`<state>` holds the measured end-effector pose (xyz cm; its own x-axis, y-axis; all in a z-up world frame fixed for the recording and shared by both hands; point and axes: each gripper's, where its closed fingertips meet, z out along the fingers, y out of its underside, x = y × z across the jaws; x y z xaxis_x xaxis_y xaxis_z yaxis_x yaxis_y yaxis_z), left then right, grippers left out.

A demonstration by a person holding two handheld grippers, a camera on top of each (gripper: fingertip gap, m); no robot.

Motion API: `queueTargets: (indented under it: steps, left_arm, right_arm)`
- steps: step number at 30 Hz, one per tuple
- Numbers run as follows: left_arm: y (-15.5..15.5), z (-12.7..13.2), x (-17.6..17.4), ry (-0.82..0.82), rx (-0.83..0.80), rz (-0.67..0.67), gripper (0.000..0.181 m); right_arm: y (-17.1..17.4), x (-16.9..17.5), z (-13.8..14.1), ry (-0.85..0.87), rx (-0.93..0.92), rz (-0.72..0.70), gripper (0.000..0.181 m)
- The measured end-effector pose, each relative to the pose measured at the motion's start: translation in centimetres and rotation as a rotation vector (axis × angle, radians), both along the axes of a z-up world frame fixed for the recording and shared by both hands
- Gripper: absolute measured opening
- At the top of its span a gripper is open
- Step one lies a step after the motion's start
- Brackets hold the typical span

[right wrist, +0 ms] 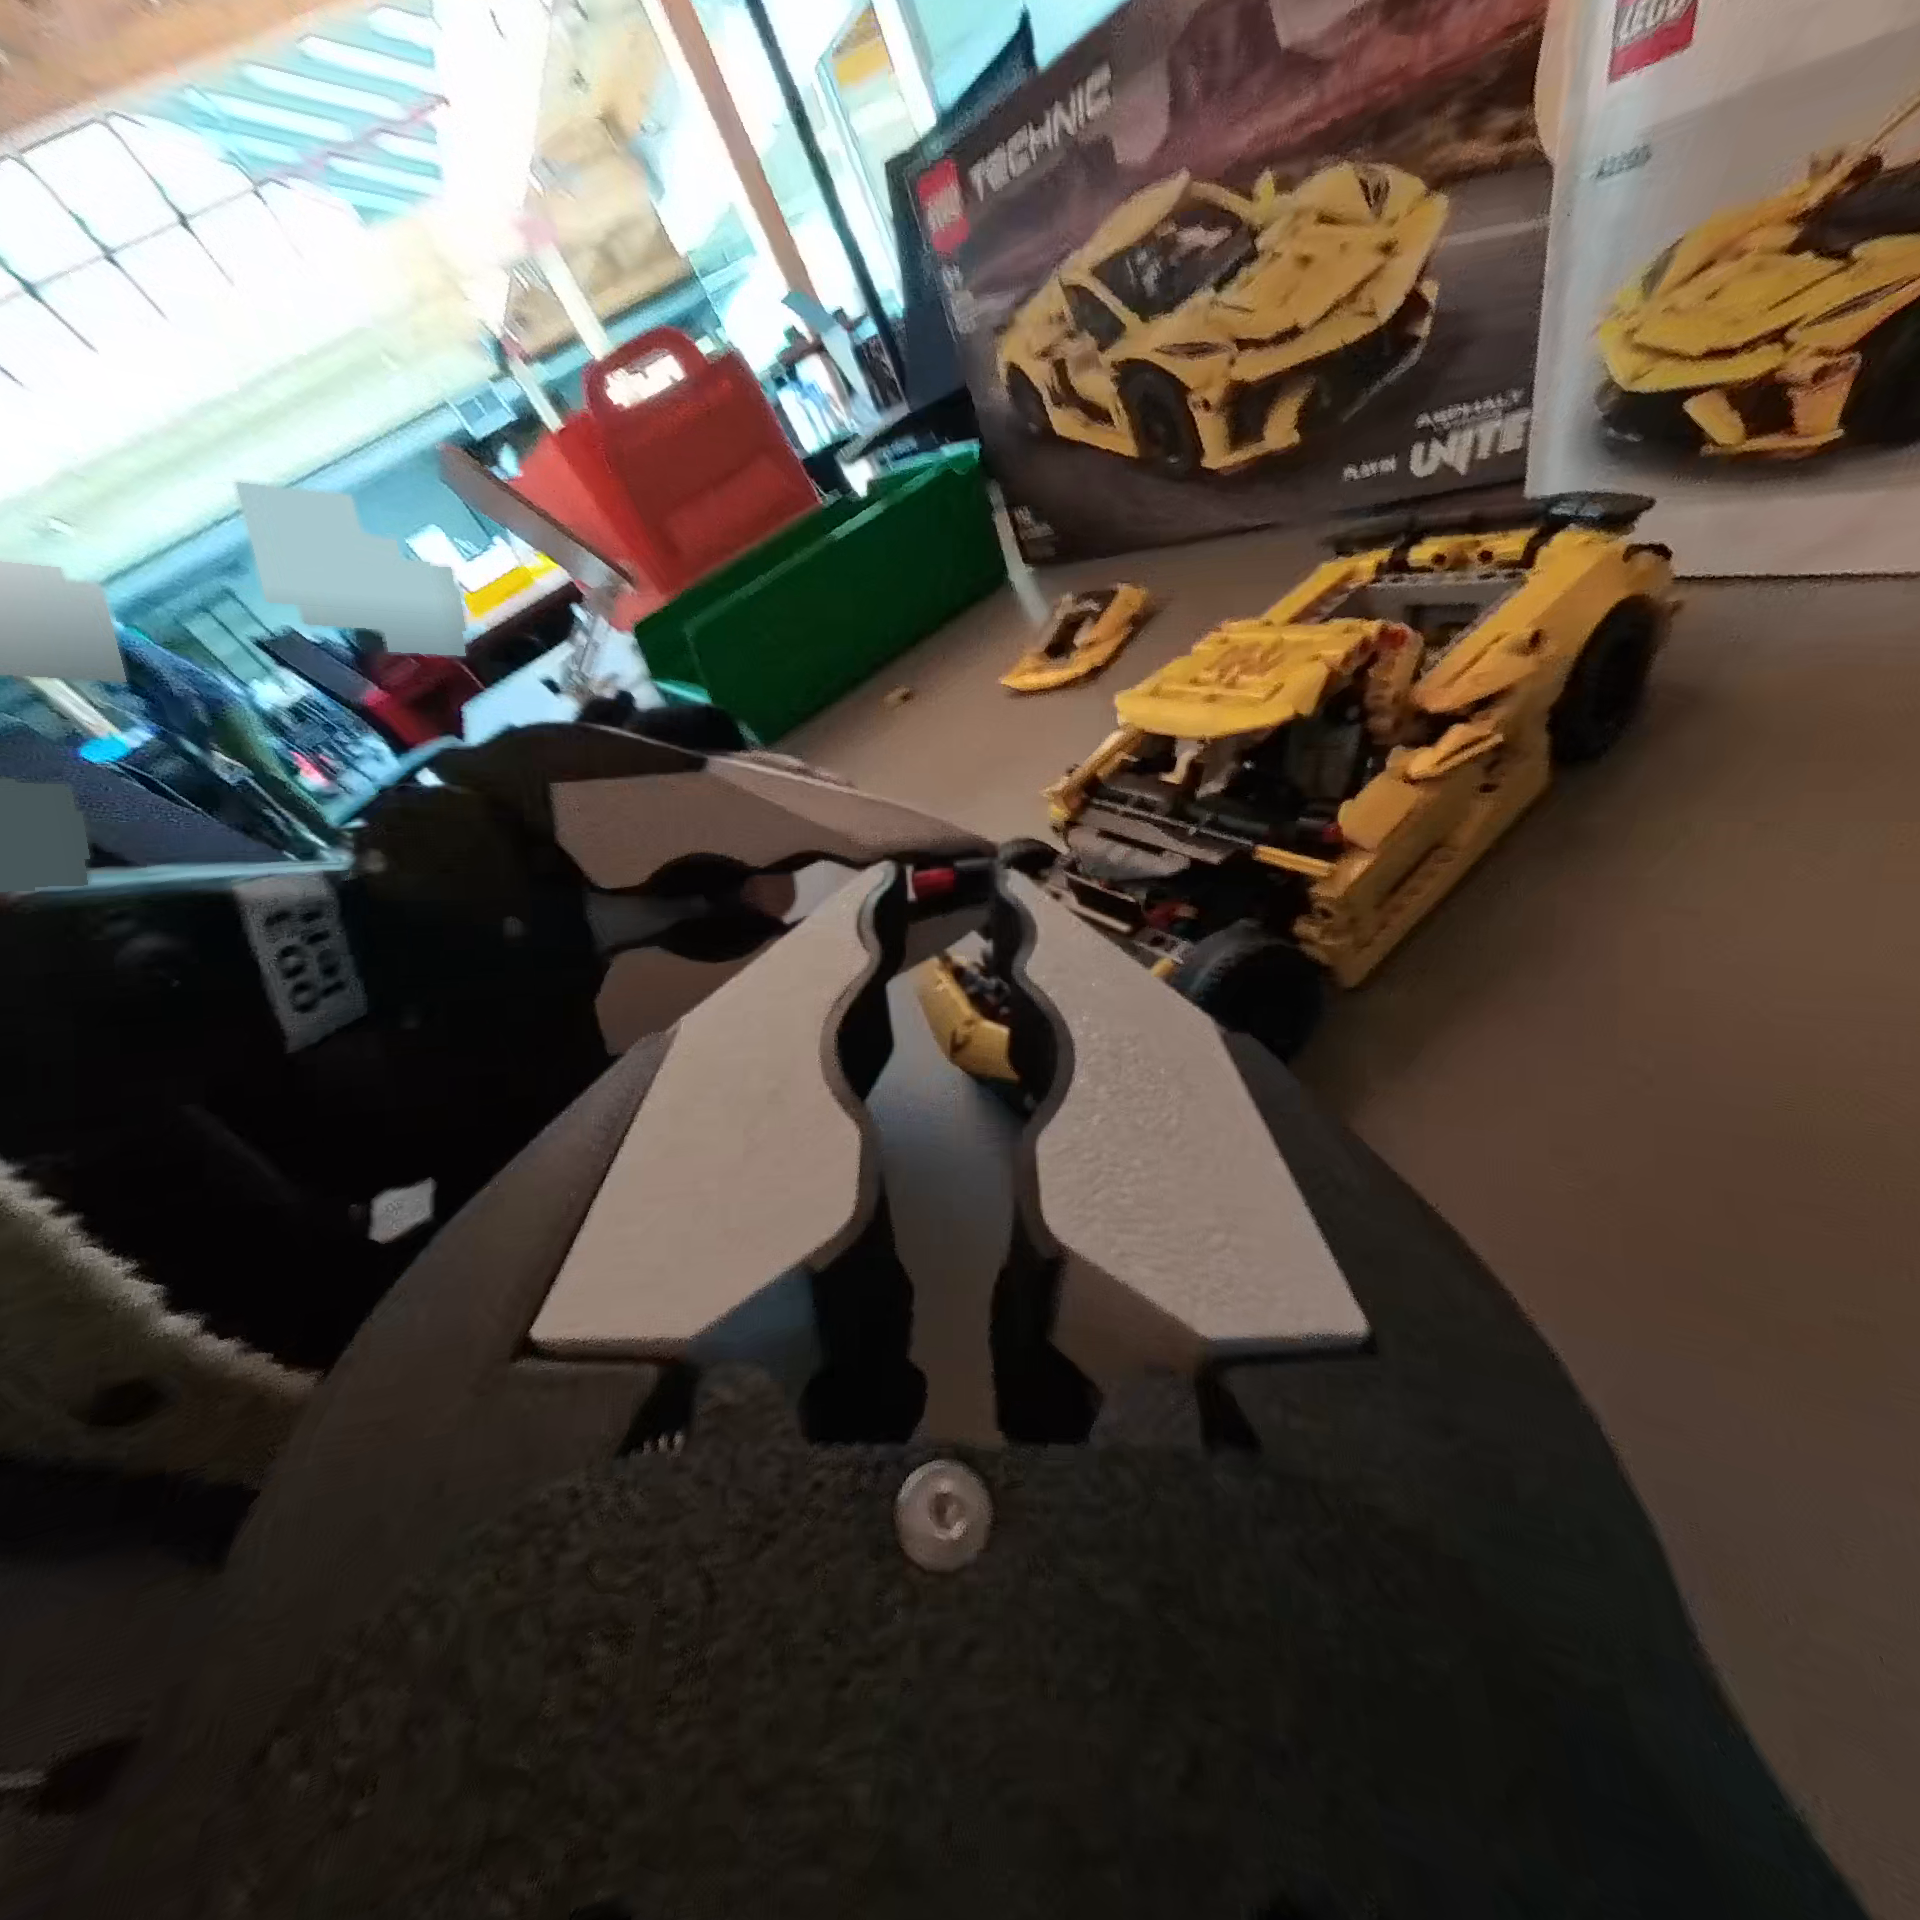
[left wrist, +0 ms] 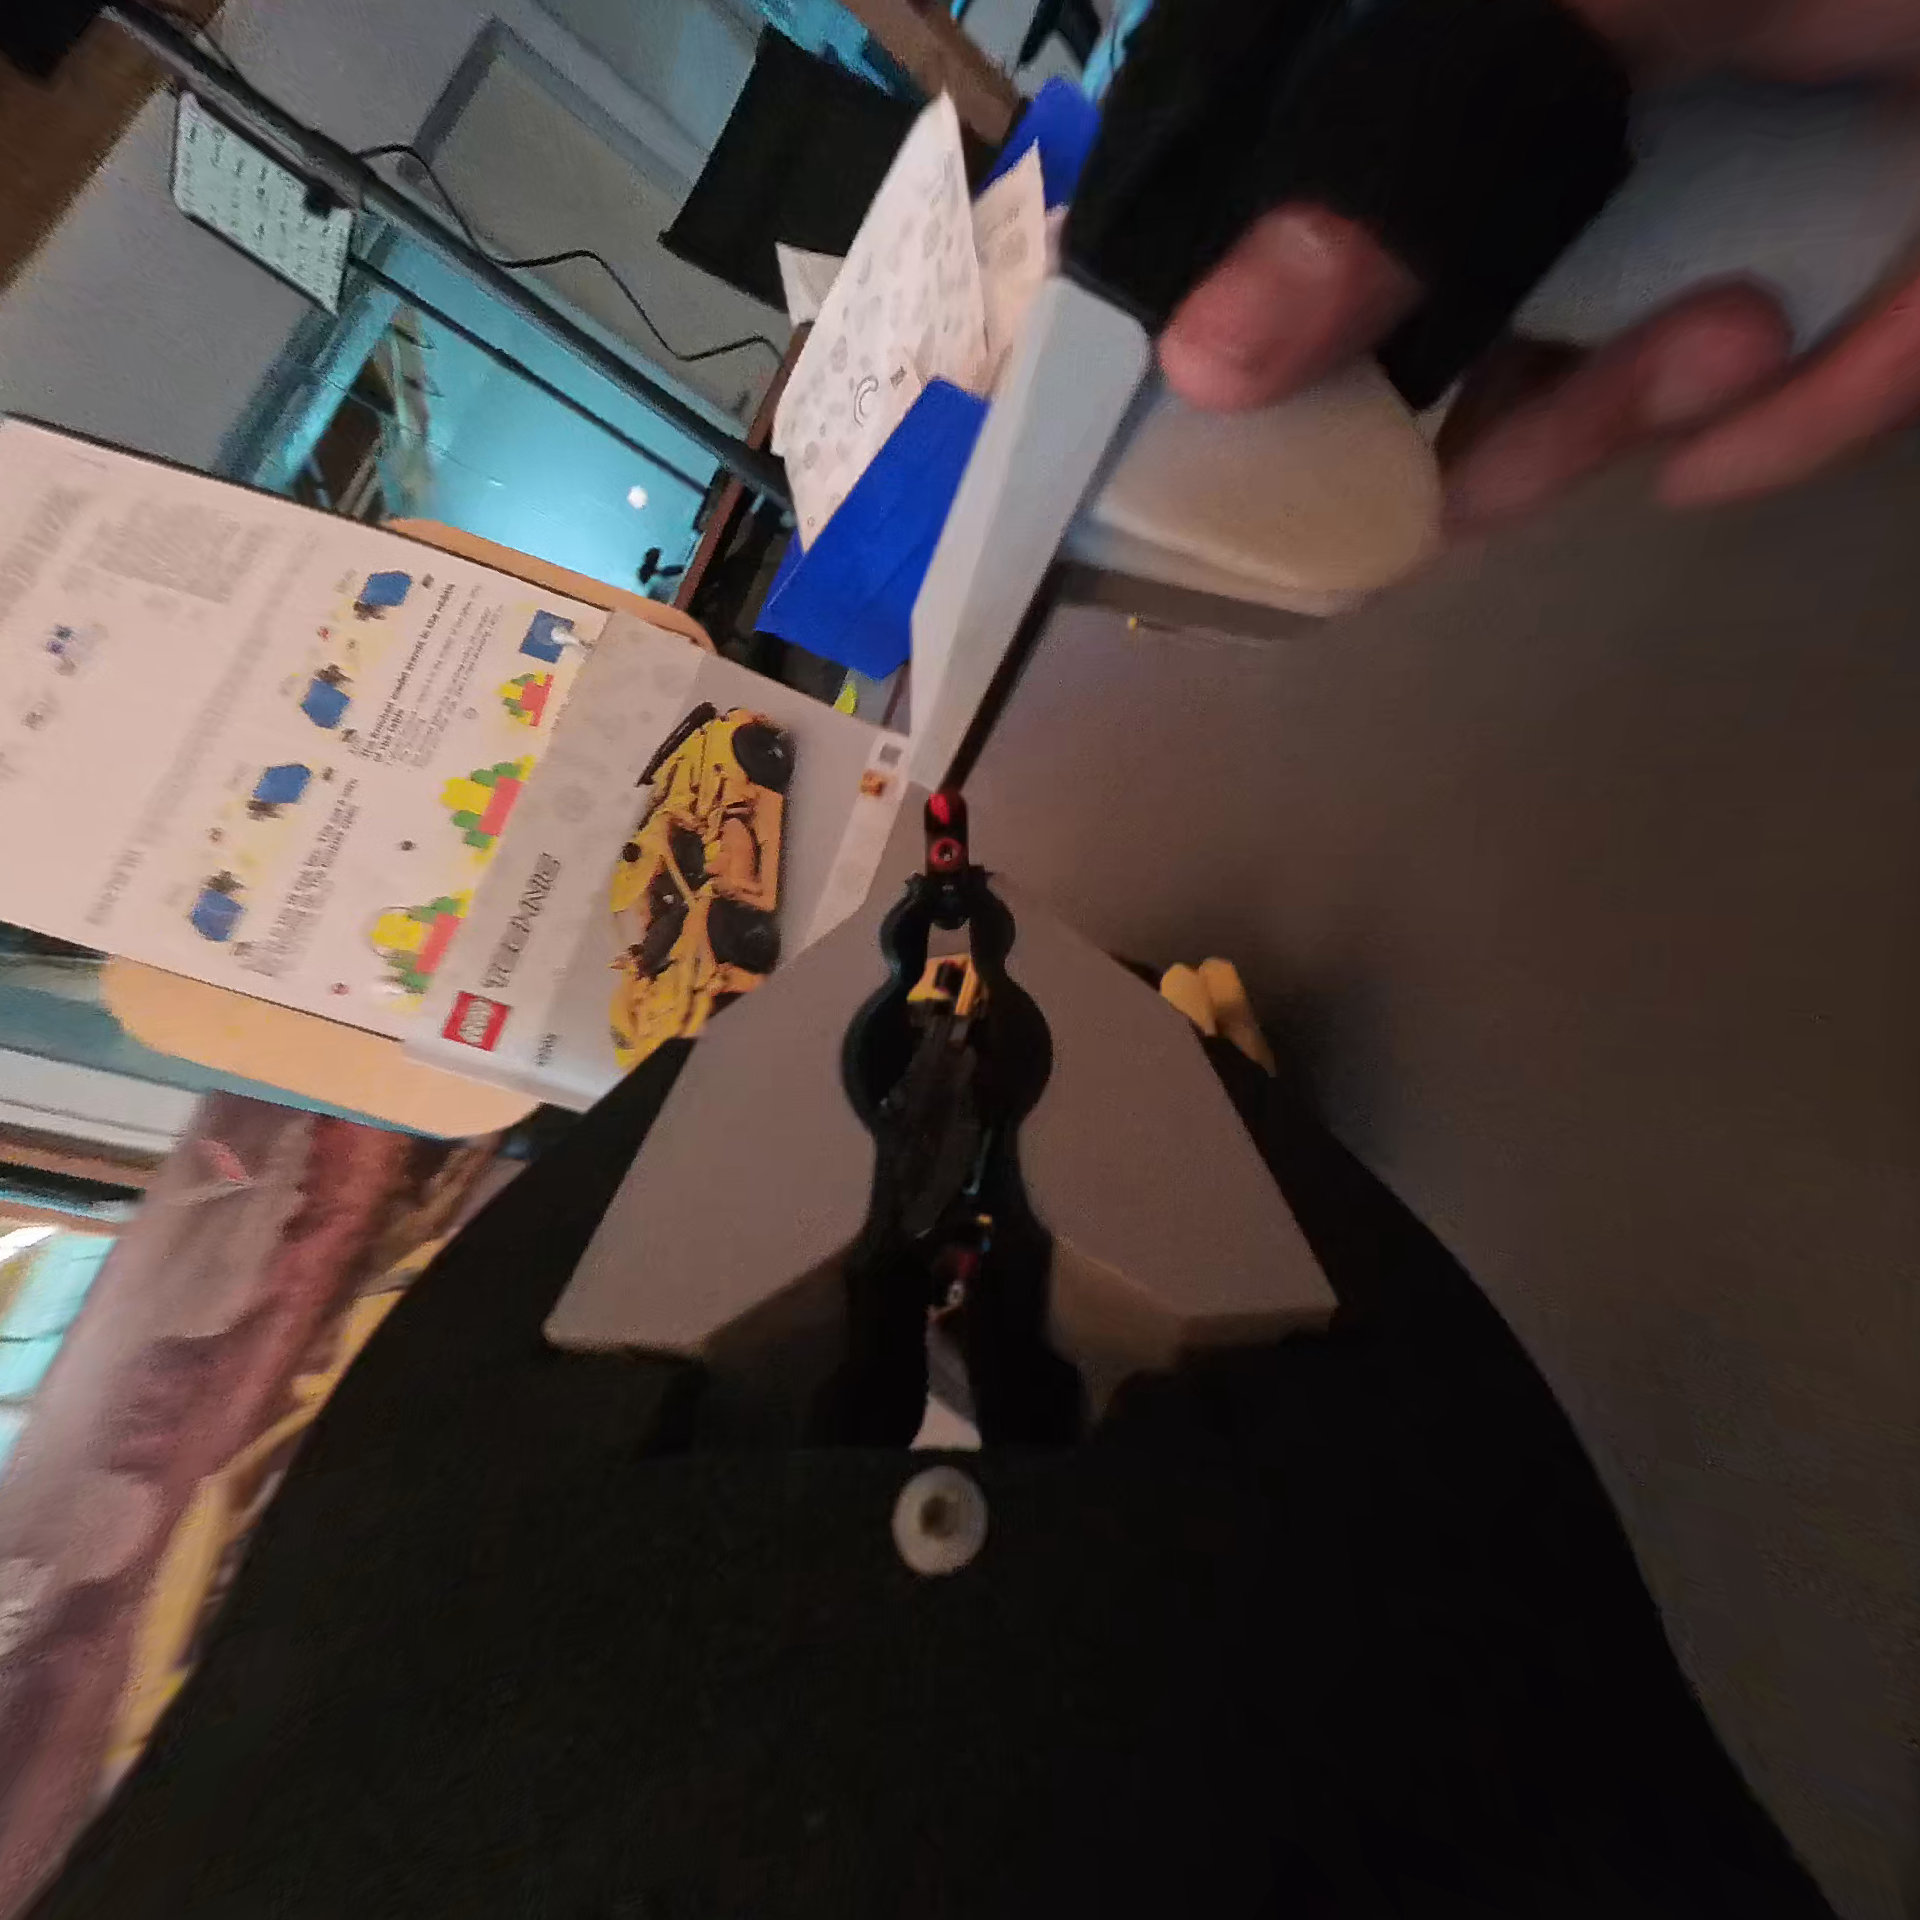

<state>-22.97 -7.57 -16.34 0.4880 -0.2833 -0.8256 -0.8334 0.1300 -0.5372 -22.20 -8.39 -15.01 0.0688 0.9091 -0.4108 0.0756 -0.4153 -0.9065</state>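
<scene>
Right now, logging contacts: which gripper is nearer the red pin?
Left. The left gripper grips the black-and-yellow piece carrying the red pin; the right gripper sits just beside it.

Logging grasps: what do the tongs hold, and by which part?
Both tongs, left and right, pinch one small yellow-and-black assembly near its red-pinned end.

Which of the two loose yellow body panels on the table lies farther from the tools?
The yellow panel lying flat before the green bin, left of the car. The other panel sits right beneath the right tool.
</scene>
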Motion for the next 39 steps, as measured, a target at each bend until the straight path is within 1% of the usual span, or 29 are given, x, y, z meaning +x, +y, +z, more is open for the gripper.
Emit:
queueTargets:
  steps: [3,5,7,9,11,13,14,16,17,18,19,20,22,24,25,26,28,29,30,33,35,37,39]
  left_arm:
    - [0.1,-0.1,-0.3,0.153,0.075,0.055,0.006]
    - [0.0,-0.2,0.0,0.209,0.098,0.056,0.007]
    - [-0.1,-0.3,0.2,0.2,0.088,0.059,0.007]
    - [-0.1,-0.7,0.3,0.158,0.041,0.043,0.006]
    - [-0.2,-0.8,0.4,0.121,0.015,0.026,0.006]
    - [-0.3,-1.1,0.7,0.043,-0.035,-0.007,0.006]
    - [-0.5,-0.7,0.9,-0.001,-0.036,-0.028,0.007]
    - [-0.9,0.3,1.5,-0.1,-0.027,-0.083,0.008]
    - [-1.1,0.7,1.7,-0.128,-0.022,-0.102,0.013]
    - [-1.2,0.9,1.8,-0.134,-0.016,-0.118,0.023]
    - [-1.6,0.9,2.3,-0.12,-0.008,-0.155,0.02]
    - [-2.0,1.0,2.7,-0.093,0.022,-0.184,0.008]
    - [-2.3,1.1,2.9,-0.029,0.073,-0.191,0.007]
    - [-2.2,0.7,2.8,-0.01,0.053,-0.196,0.007]
    - [-2.1,0.5,2.7,-0.026,0.02,-0.199,0.006]
    - [-1.9,0.3,2.4,-0.05,-0.013,-0.189,0.006]
    - [-1.3,0.2,1.5,-0.051,-0.027,-0.137,0.006]
    - [-1.3,0.1,1.4,-0.028,-0.016,-0.128,0.006]
    - [-1.3,0.0,1.5,-0.004,-0.003,-0.131,0.006]
    - [-1.5,-0.5,1.9,0.087,0.036,-0.128,0.006]
    - [-1.6,-0.6,2.0,0.124,0.056,-0.124,0.007]
    - [-1.6,-0.6,2.1,0.134,0.062,-0.123,0.006]
    - [-1.6,-0.7,2.1,0.139,0.059,-0.119,0.006]
  right_arm:
    - [-0.1,-0.4,-0.3,-0.035,0.008,-0.027,0.018]
    - [0.0,-0.5,-0.8,-0.095,0.088,-0.064,0.018]
    - [0.1,-0.5,-0.8,-0.137,0.211,-0.117,0.014]
    - [0.2,-0.5,-1.1,-0.194,0.318,-0.139,0.013]
    - [0.1,-0.4,-1.1,-0.204,0.341,-0.132,0.012]
    - [0.0,-0.3,-1.4,-0.191,0.283,-0.091,0.011]
    - [-0.1,-0.2,-0.9,-0.145,0.238,-0.062,0.011]
    - [-0.7,0.1,0.0,-0.048,0.133,0.036,0.011]
    - [-1.0,0.2,-0.1,-0.031,0.066,0.094,0.011]
    - [-1.4,0.3,-0.1,-0.009,-0.021,0.154,0.011]
    - [-1.8,0.5,0.2,0.038,-0.114,0.22,0.011]
    - [-2.0,0.7,0.6,0.079,-0.202,0.273,0.011]
    - [-2.2,0.9,0.5,0.088,-0.273,0.314,0.011]
    - [-2.0,0.8,0.1,0.058,-0.207,0.28,0.011]
    - [-1.8,0.8,0.1,0.038,-0.123,0.252,0.012]
    - [-1.4,1.0,0.2,0.017,0.001,0.202,0.015]
    - [-0.3,1.6,-0.4,-0.095,0.28,0.088,0.017]
    - [0.1,1.8,-0.8,-0.141,0.346,0.056,0.016]
    - [0.1,1.8,-0.9,-0.149,0.349,0.051,0.016]
    - [-0.9,1.3,-0.9,-0.09,0.201,0.129,0.014]
    - [-1.0,1.2,-1.3,-0.116,0.209,0.138,0.013]
    - [-1.3,1.2,-1.1,-0.103,0.229,0.144,0.007]
    - [-1.4,1.0,-1.7,-0.133,0.237,0.147,0.006]
